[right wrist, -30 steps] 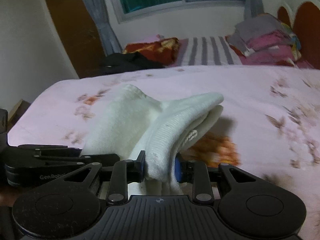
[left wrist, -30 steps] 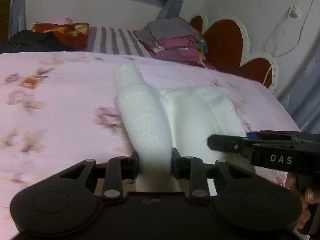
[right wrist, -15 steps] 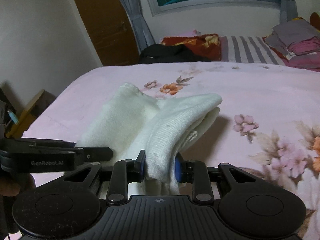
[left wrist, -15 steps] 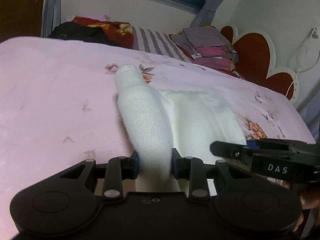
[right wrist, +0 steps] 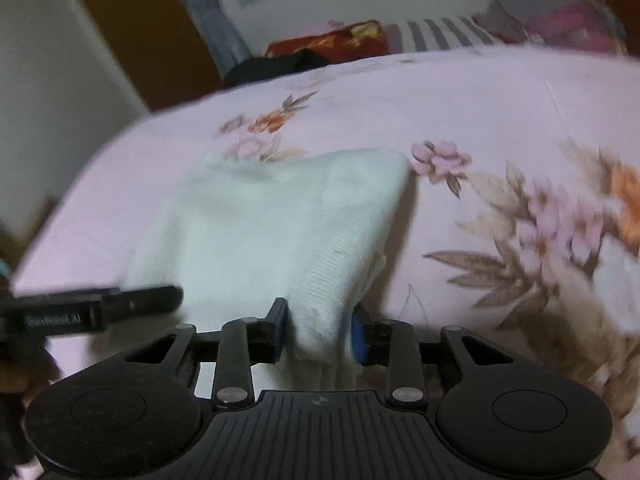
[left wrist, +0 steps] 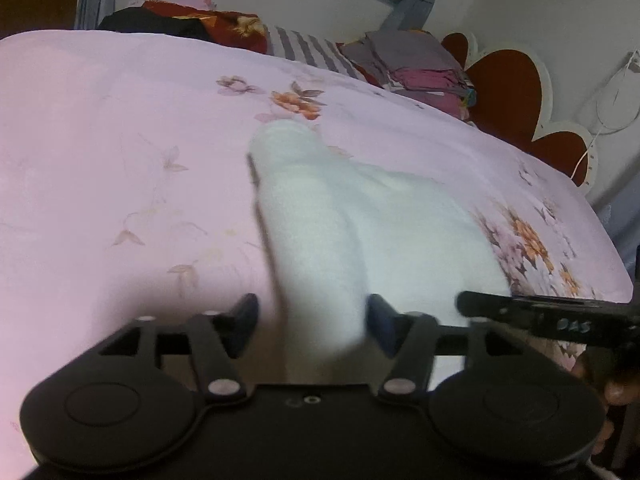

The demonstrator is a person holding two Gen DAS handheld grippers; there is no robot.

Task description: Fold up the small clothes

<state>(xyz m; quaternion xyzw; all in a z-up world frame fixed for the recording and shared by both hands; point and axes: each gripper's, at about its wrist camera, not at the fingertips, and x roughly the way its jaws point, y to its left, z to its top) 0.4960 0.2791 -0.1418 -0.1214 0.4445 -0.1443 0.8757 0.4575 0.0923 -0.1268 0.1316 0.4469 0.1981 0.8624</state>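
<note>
A small white knit garment (left wrist: 372, 232) lies folded on the pink floral bedspread (left wrist: 120, 152). My left gripper (left wrist: 312, 316) has its fingers spread, with gaps on both sides of the garment's near fold, so it is open around it. My right gripper (right wrist: 318, 330) is shut on the garment's (right wrist: 280, 224) right-hand ribbed edge, low over the bed. Each gripper shows in the other's view: the right one (left wrist: 560, 320) beside the garment's right side, the left one (right wrist: 100, 304) at its left side.
A stack of folded pink and grey clothes (left wrist: 420, 68) sits near the red heart-shaped headboard (left wrist: 516, 92). A striped pillow (left wrist: 312, 48), a red patterned cloth (left wrist: 208, 28) and a dark cloth (left wrist: 152, 24) lie at the bed's far end. The bed's left edge (right wrist: 72, 208) drops off beside the wall.
Both grippers carried the garment forward and down onto the bed. My left gripper's fingers have spread apart and let go of the fold. The right one still grips its edge.
</note>
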